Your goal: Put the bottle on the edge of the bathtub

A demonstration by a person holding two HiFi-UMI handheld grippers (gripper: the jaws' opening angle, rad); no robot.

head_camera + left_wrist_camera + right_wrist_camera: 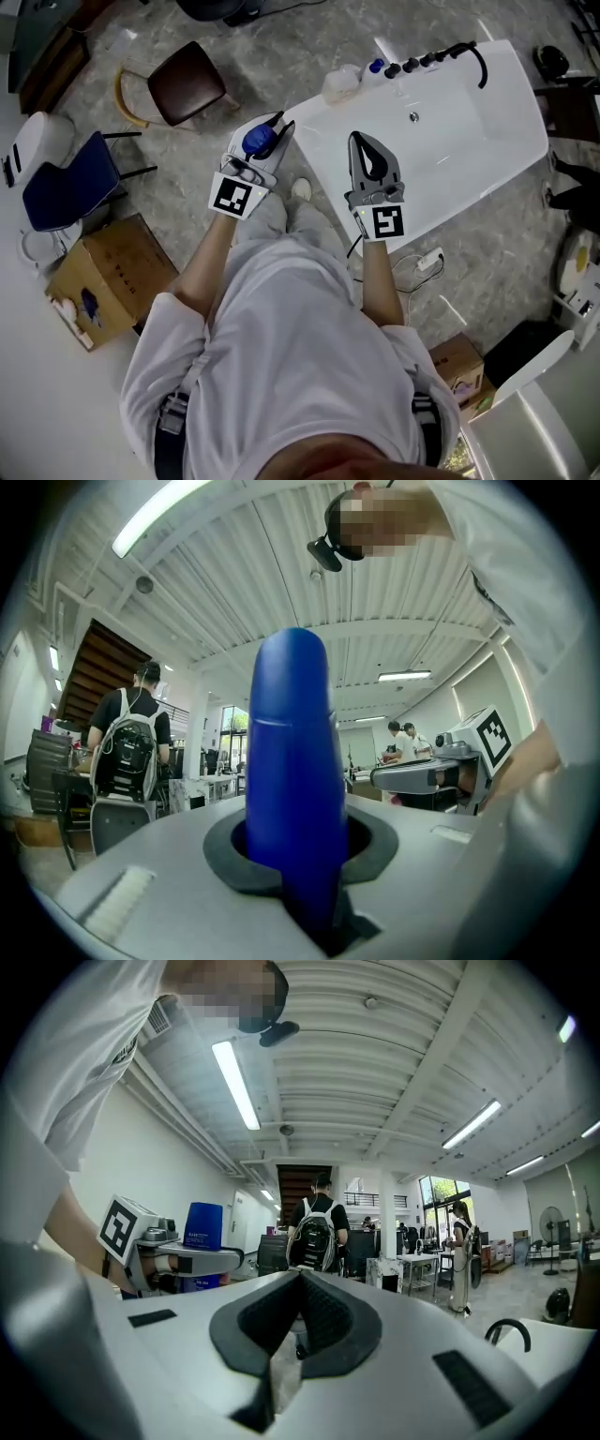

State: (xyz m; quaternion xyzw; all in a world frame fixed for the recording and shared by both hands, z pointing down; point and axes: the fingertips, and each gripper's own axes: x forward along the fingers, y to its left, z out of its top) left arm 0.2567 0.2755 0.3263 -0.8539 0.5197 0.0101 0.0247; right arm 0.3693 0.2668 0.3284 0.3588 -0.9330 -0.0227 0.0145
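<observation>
Seen from the head camera, the bathtub lies to the upper right on the grey floor, with a black tap at its far end. The left gripper sits just off the bathtub's near corner, over the floor, and its jaws grasp the blue bottle. The bottle is clear of the bathtub's edge. The right gripper hangs over the bathtub's near rim, its black jaws drawn together with nothing in them. A brown chair stands well away from the bathtub on its left, and a cardboard box lies further out on that side.

In the left gripper view, the bottle stands upright in the middle. The jaws press on its lower part from both sides, so the grip is firm. The right gripper shows level at the right. A person with a backpack stands far off at the left.

In the right gripper view, the jaws are clenched on each other, pads meeting along the middle, empty. The left gripper shows at the left with the bottle upright in it. The tap's black curve rises at the lower right, by the bathtub's white rim.
</observation>
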